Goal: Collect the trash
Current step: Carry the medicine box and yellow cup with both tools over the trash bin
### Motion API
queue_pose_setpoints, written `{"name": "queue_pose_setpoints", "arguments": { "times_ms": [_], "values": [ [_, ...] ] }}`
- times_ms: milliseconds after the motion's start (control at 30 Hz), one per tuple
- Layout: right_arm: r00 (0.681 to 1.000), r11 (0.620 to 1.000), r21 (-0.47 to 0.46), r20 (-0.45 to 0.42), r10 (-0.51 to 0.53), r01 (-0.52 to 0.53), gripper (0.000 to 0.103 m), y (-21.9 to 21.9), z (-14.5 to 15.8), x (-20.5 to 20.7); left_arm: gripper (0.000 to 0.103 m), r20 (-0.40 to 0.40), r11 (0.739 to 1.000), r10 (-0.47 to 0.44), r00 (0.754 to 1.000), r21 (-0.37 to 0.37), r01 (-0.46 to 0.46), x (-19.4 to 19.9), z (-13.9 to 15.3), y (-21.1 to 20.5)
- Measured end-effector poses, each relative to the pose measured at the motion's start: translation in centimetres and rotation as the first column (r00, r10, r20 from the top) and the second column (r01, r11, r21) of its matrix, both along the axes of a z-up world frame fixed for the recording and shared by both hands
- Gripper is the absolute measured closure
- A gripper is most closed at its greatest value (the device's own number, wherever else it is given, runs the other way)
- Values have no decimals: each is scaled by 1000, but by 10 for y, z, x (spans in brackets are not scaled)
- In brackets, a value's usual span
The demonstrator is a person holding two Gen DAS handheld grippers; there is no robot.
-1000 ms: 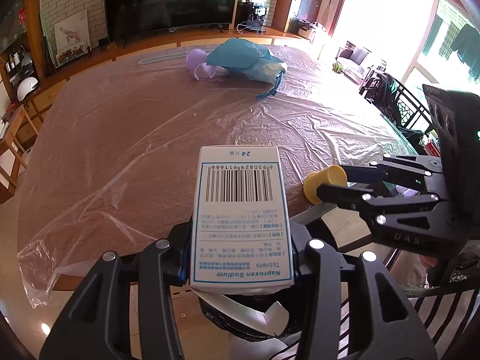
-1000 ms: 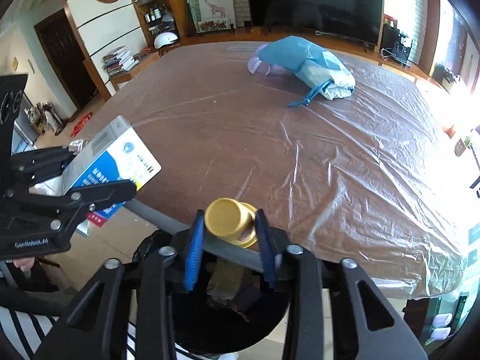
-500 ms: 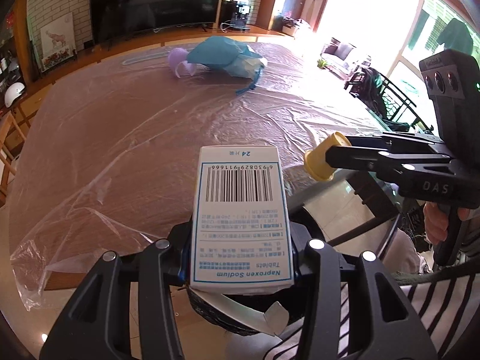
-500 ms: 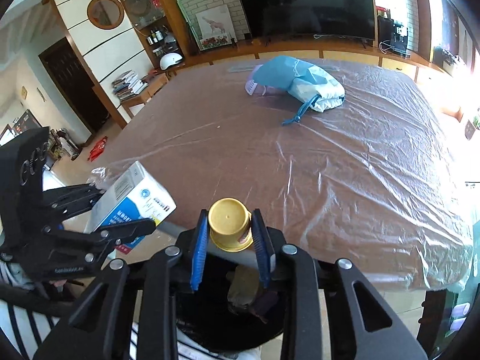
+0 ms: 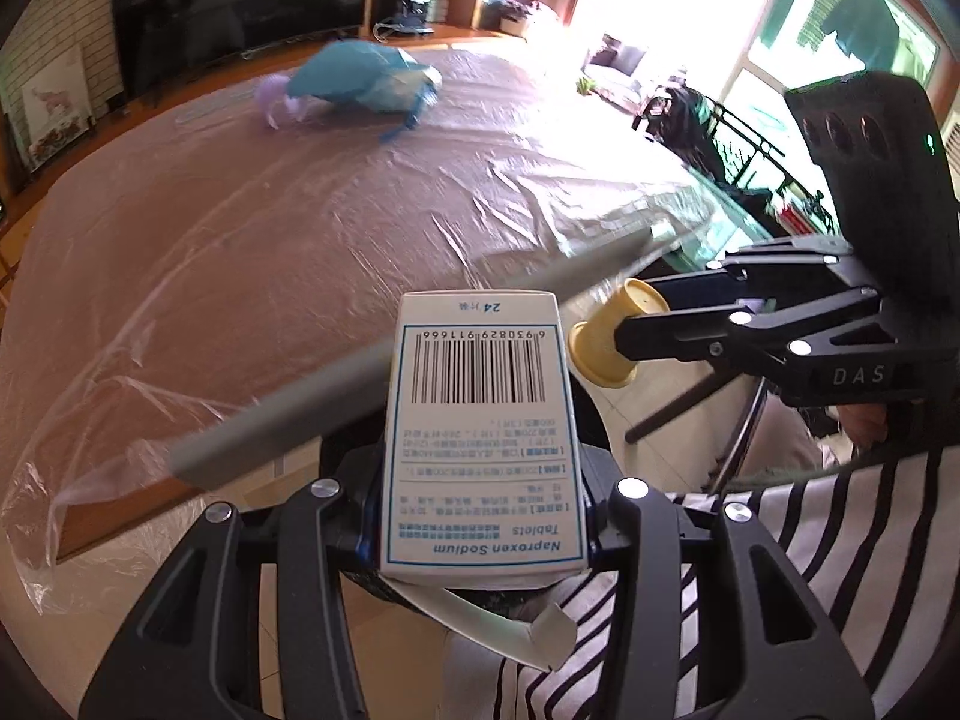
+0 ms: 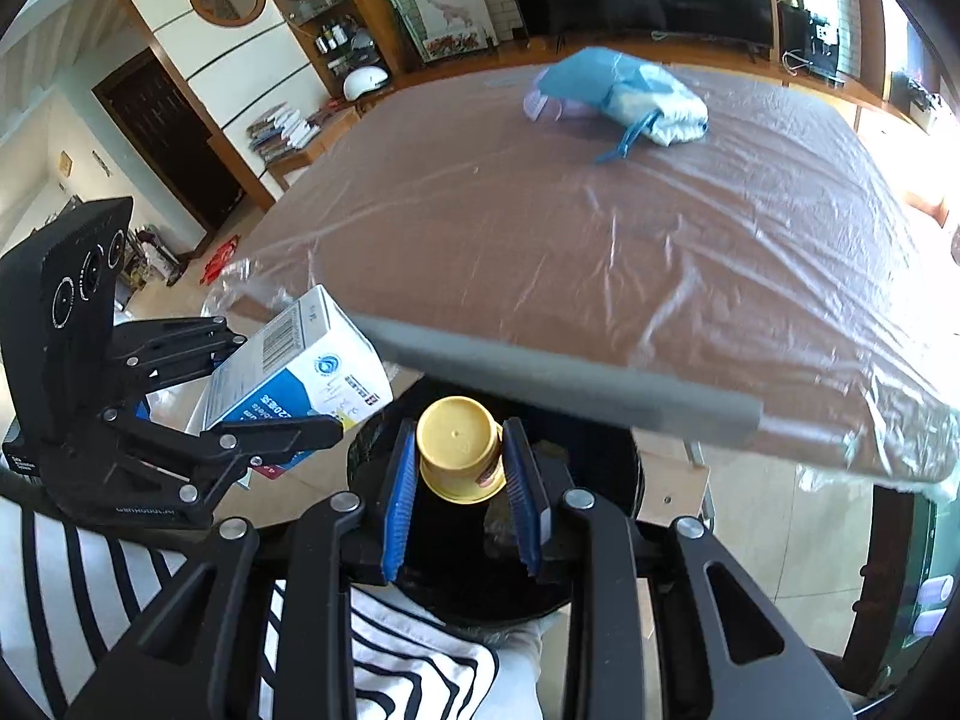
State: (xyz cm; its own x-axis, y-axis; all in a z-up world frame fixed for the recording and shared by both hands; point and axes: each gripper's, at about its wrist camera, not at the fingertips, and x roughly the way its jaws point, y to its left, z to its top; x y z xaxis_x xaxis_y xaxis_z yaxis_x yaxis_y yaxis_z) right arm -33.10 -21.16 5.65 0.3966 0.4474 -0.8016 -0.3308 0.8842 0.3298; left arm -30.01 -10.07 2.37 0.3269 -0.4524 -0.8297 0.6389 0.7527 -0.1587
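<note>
My left gripper point(image 5: 477, 516) is shut on a white and blue tablet box point(image 5: 480, 438), barcode side up, with an open flap hanging at its near end. My right gripper point(image 6: 461, 480) is shut on a small yellow cup point(image 6: 459, 447), pinched between the blue pads point(image 6: 399, 498) with its base towards the camera. Below the cup is a black bin point(image 6: 624, 480) that stands under the table edge. In the right wrist view, the left gripper point(image 6: 288, 381) holds the box point(image 6: 300, 366) just left of the bin. In the left wrist view, the cup point(image 5: 606, 342) and the right gripper point(image 5: 624, 324) are to the right of the box.
The brown table point(image 6: 540, 228) has a clear plastic cover and a grey padded front edge point(image 6: 540, 372) just ahead of both grippers. At its far side lie a blue bag point(image 6: 618, 90) and a purple item point(image 6: 543, 105). A person's striped clothing point(image 6: 390, 648) is below.
Both grippers have drawn back off the table towards the person. The grey table edge now lies ahead of them, with the cup over the bin. Both grips have held.
</note>
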Motion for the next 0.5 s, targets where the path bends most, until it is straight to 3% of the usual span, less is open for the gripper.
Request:
{"name": "queue_pose_setpoints", "arguments": {
  "times_ms": [233, 500],
  "values": [
    [999, 1000, -19, -47, 18, -19, 75, 4, -19, -3, 56, -59, 998, -21, 998, 56, 25, -2, -30, -6],
    [996, 992, -121, -81, 34, -44, 75, 12, -57, -3, 56, -106, 987, -17, 994, 158, 34, 4, -76, -10]
  ]
}}
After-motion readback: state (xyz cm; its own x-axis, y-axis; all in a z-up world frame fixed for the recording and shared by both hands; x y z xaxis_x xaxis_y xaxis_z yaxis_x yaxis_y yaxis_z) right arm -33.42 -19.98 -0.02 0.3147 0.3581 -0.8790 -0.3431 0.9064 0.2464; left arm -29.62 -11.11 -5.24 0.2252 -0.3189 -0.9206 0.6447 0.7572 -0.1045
